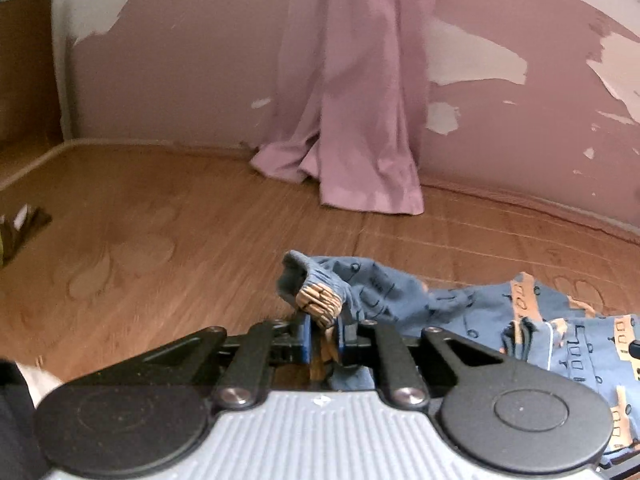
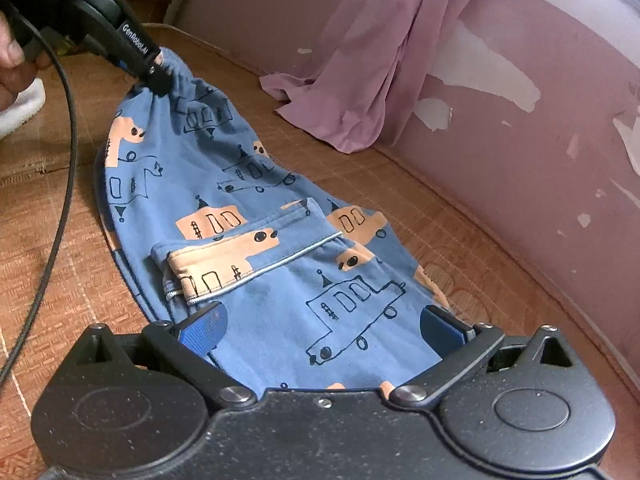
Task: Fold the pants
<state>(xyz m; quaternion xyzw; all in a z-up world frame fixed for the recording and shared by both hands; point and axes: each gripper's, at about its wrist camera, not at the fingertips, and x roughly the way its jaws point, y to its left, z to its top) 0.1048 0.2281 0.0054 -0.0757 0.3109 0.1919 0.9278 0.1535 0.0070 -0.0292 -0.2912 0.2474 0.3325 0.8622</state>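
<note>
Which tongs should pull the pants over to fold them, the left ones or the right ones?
Probably the left. The left tongs are shut on the gathered waistband of the pants, lifting that end off the mat. The right tongs are open, with cloth lying between them ungripped.

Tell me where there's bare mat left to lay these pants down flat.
Bare mat runs wide on the left gripper's side, between the pants and the wall. A narrower free strip lies between the pants and the pink curtain. It is crowded by the black cable near the right gripper.
</note>
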